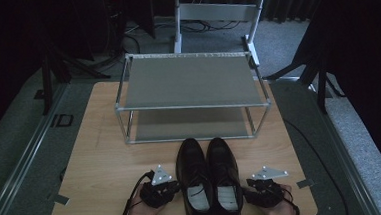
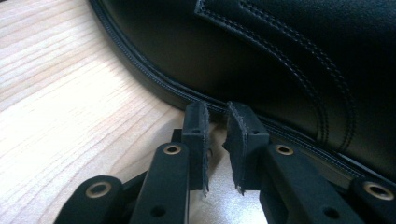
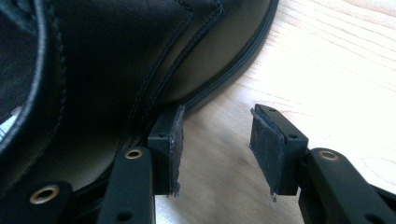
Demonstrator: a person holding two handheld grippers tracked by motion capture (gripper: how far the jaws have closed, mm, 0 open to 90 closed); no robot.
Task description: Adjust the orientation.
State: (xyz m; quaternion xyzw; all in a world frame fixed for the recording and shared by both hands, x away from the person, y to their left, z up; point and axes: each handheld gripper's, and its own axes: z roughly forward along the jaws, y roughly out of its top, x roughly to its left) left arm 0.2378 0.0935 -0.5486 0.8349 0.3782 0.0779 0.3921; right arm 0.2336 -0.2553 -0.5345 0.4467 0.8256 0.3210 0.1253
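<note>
The pair of black shoes (image 1: pixel 210 179) stands side by side on the table (image 1: pixel 96 163), toes toward the empty two-level rack (image 1: pixel 192 95), so nothing is shelved yet. The left gripper (image 1: pixel 159 188) sits at the left shoe's outer edge, jaws narrow and empty; the right gripper (image 1: pixel 264 185) flanks the right shoe (jaws wider, gripping nothing). Grasping and lifting probably remain.

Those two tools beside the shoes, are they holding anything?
Left tool: open, nothing held, beside the left shoe.
Right tool: open, nothing held, beside the right shoe.
</note>
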